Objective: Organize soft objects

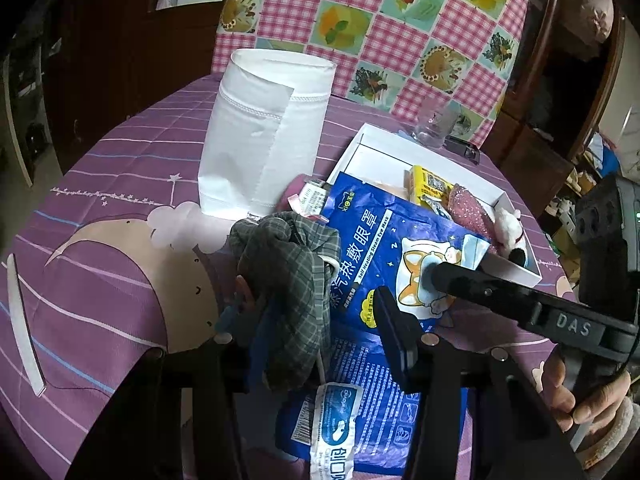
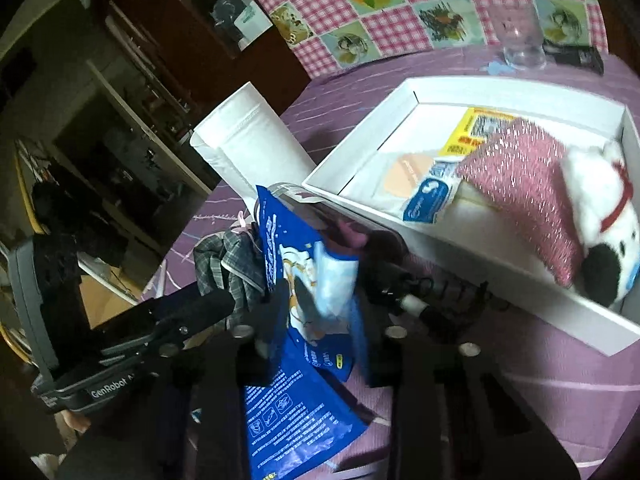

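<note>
Blue eye-mask pouch sits at 6 o'clock in the right wrist view, pinched between the right gripper pads and lifted on edge off the purple counter. Judged reason: it is being carried toward the white box at 2 o'clock, where soft items already sit. Motion blur on the pouch there.

Left gripper in its own view: jaws partly closed around the grey plaid cloth, blue pad against the fabric on one side; the far pad shows a gap, so grip is likely but not certain. Probably holding the cloth aside, or ready as the next item.

Mid distance: white paper roll upright at 11 o'clock, clear of the work.

Far: box holds a pink glitter pouch, a white plush dog, a yellow packet, grouped at one end, leaving room near the front wall. Clear glass beyond at 1 o'clock.

View differences: left wrist shows the pouch face flat with its print and a white sachet at 6 o'clock; right wrist shows box contents fully and the pouch's raised edge. The left view shows the right gripper's finger lying across the pouch, not both pads.
</note>
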Demonstrator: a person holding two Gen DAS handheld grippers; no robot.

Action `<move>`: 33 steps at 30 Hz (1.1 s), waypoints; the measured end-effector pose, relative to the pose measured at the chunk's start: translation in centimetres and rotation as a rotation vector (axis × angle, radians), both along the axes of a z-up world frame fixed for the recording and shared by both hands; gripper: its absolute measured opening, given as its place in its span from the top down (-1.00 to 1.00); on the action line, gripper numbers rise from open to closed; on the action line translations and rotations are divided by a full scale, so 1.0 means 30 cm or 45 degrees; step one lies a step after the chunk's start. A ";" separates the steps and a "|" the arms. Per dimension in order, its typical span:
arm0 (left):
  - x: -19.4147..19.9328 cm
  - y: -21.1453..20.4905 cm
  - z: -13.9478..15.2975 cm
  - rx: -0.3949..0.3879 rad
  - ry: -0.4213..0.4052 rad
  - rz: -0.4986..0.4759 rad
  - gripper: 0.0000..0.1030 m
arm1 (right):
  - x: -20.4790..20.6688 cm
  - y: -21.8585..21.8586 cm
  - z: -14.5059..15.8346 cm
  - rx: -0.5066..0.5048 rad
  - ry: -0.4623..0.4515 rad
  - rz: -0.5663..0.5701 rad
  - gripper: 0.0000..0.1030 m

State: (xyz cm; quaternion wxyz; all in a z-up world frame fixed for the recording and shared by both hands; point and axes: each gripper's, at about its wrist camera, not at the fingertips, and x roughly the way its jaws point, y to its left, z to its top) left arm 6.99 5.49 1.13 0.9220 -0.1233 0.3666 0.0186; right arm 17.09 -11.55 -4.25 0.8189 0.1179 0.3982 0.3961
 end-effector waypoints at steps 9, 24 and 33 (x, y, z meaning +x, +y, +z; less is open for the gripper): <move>0.008 0.006 -0.010 -0.010 0.010 0.006 0.07 | -0.050 -0.060 0.005 0.102 -0.012 -0.012 0.83; -0.011 -0.009 0.005 -0.056 -0.049 -0.048 -0.05 | -0.137 -0.228 0.127 0.324 -0.135 -0.163 0.87; -0.021 -0.023 0.017 -0.076 -0.085 -0.084 -0.21 | -0.169 -0.273 0.159 0.355 -0.181 -0.202 0.87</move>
